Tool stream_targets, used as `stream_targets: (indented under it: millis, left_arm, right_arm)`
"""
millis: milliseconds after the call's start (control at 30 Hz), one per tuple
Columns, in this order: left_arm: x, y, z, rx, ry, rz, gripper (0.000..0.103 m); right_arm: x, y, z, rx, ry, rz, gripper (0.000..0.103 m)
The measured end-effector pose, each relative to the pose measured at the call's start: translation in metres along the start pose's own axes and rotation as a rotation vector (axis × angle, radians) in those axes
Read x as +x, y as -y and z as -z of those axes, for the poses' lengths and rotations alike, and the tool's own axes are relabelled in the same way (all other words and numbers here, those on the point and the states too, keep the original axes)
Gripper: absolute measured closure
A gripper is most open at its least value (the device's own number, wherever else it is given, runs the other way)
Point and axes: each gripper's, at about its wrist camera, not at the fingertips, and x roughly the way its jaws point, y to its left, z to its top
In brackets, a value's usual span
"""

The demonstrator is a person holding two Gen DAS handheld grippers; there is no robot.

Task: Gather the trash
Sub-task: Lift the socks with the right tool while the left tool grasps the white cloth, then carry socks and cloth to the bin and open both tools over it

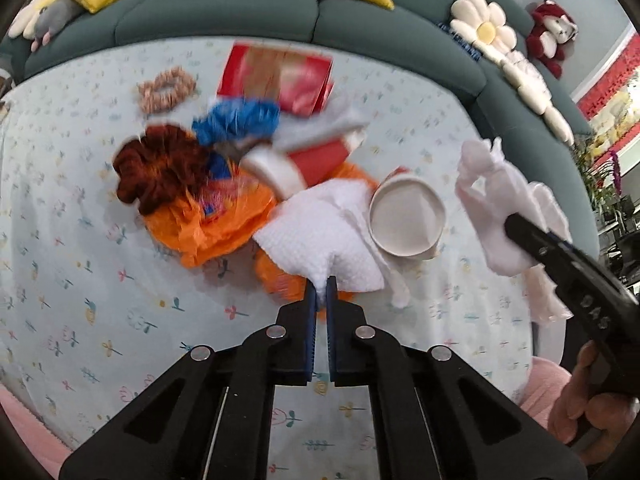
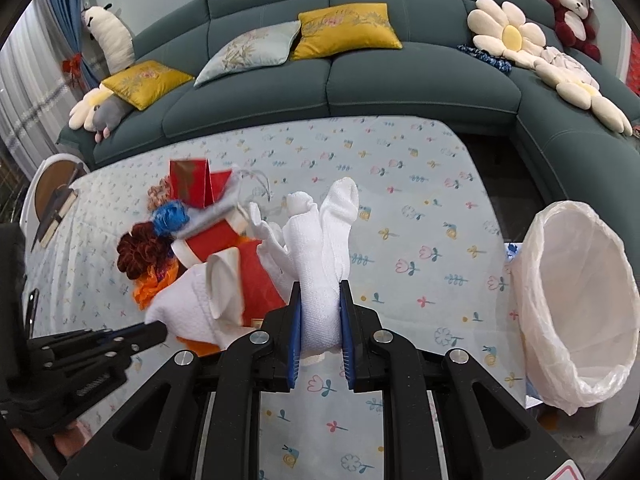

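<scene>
A heap of trash lies on the flowered tablecloth (image 1: 80,280): an orange plastic bag (image 1: 208,232), red-and-white paper cups (image 1: 406,220), a red carton (image 1: 276,76), blue crumpled plastic (image 1: 236,120) and a dark red scrunchie (image 1: 160,168). My left gripper (image 1: 321,292) is shut on the corner of a white paper towel (image 1: 320,236) in the heap; it also shows in the right wrist view (image 2: 160,330). My right gripper (image 2: 320,312) is shut on a bunched white tissue (image 2: 320,248), held above the cloth; it shows in the left wrist view (image 1: 492,200) too.
A bin lined with a white plastic bag (image 2: 576,312) stands at the table's right edge. A pink scrunchie (image 1: 166,88) lies behind the heap. A teal sofa (image 2: 360,80) with cushions and plush toys curves behind and to the right of the table.
</scene>
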Motion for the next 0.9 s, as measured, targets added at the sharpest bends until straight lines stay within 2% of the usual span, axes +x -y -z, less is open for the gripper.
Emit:
stream_targets:
  millis: [233, 467, 633, 900]
  left_arm:
    - [-0.046, 0.020, -0.013, 0.033, 0.098, 0.029, 0.099]
    - [-0.088, 0.056, -0.027, 0.098, 0.196, 0.077, 0.099]
    - [-0.105, 0.085, -0.032, 0.150, 0.230, 0.112, 0.099]
    - [-0.114, 0.153, -0.040, 0.262, 0.258, 0.181, 0.099]
  right_arm:
    - [-0.037, 0.006, -0.010, 0.010, 0.069, -0.002, 0.087]
    - [-0.075, 0.016, -0.016, 0.027, 0.141, 0.002, 0.087]
    - [-0.100, 0.030, -0.019, 0.051, 0.189, 0.013, 0.087]
    - [-0.132, 0.070, -0.019, 0.102, 0.257, 0.061, 0.087]
